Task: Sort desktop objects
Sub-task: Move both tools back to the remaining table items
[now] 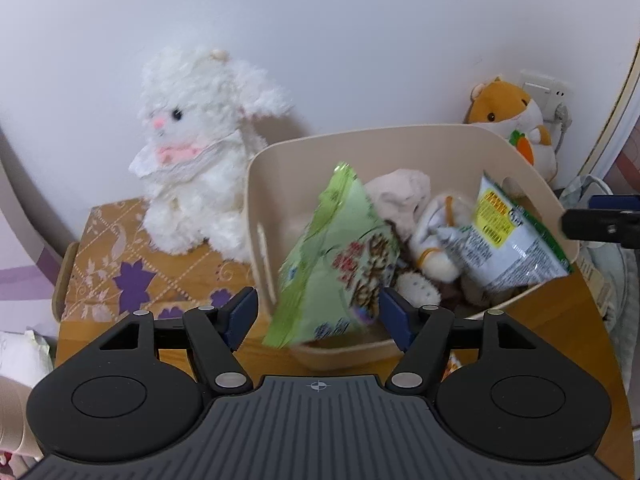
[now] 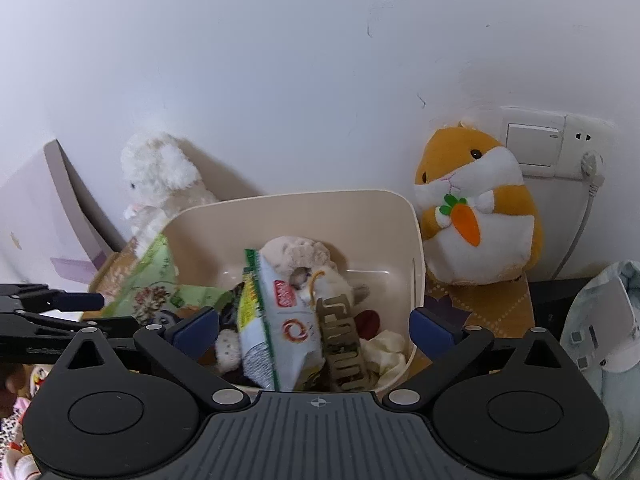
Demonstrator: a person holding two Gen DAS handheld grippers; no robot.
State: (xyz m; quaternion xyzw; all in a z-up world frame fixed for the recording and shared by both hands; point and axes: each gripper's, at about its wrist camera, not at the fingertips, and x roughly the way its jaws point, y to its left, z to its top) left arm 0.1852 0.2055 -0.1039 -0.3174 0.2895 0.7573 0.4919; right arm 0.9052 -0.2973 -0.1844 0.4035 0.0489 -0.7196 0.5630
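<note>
A beige bin [image 1: 280, 160] [image 2: 412, 240] stands on the wooden desk and holds snack bags, small plush toys and a brown hair claw [image 2: 346, 344]. A green snack bag [image 1: 340, 264] [image 2: 156, 280] leans over the bin's front-left rim, blurred. My left gripper [image 1: 318, 314] is open, its blue pads on either side of the bag's lower end without clamping it. A white-green snack bag [image 1: 508, 236] [image 2: 276, 328] lies in the bin. My right gripper [image 2: 314, 326] is open and empty, just above the bin's near rim; it shows at the right edge of the left wrist view [image 1: 600, 220].
A white plush lamb [image 1: 200, 152] [image 2: 160, 180] sits on a patterned cloth [image 1: 120, 264] left of the bin. An orange hamster plush [image 2: 476, 208] [image 1: 516, 120] sits behind it on the right, by a wall socket [image 2: 560, 144]. A pale fabric item [image 2: 608, 340] lies at far right.
</note>
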